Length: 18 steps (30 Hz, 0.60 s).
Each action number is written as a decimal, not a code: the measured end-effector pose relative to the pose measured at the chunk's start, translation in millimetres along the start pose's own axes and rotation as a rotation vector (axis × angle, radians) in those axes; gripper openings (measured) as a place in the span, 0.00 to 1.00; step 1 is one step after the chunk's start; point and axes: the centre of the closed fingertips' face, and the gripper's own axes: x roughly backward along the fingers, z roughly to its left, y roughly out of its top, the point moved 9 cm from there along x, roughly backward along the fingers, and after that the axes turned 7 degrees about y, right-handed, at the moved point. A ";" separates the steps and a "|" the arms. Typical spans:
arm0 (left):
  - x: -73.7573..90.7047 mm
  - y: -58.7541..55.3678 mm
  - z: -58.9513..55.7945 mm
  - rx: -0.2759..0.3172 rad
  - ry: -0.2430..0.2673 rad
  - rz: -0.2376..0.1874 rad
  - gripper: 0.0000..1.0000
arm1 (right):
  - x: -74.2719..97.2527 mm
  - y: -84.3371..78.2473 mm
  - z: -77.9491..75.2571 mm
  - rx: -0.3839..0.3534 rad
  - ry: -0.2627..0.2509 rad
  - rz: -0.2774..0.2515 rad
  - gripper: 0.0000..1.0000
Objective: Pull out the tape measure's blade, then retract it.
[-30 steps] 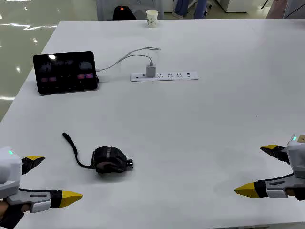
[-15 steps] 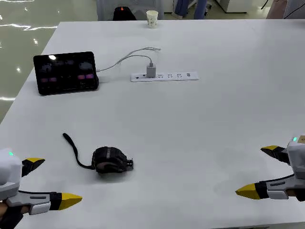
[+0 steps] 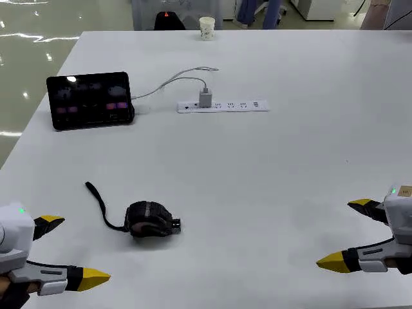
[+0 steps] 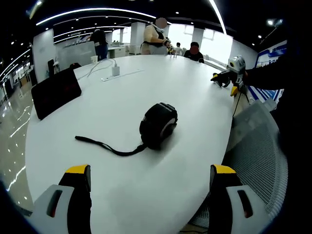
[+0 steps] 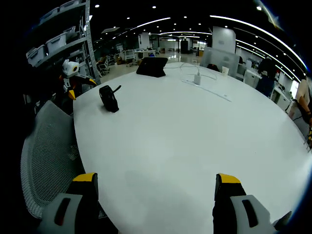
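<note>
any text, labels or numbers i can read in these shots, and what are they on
Nothing reads clearly.
Tablet: screen patches, too blurred to read.
Paper cup: faint print, too small to read.
Tape measure: no legible label.
Power strip: no legible marks.

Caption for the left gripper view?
Open left gripper faces a black round tape measure, its black strap trailing, on the white tabletop.

My long white workbench [image 3: 290,167], glossy pale floor [image 3: 26,45] off to my left, open hall under long ceiling light strips [image 5: 239,19], shelving [image 5: 58,41] with bins, grey mesh chair [image 5: 44,141], bright windows [image 4: 222,46] beyond
</note>
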 end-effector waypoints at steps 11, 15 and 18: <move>-12.6 15.0 9.7 -0.078 -0.044 0.008 0.99 | -20.6 9.2 -1.3 0.056 0.058 0.013 0.99; -17.3 21.2 10.9 -0.104 -0.064 0.014 0.99 | -27.0 14.2 -2.7 0.072 0.075 0.008 0.99; -21.0 25.8 10.5 -0.128 -0.078 0.020 0.99 | -32.0 18.7 -4.6 0.083 0.083 0.002 0.99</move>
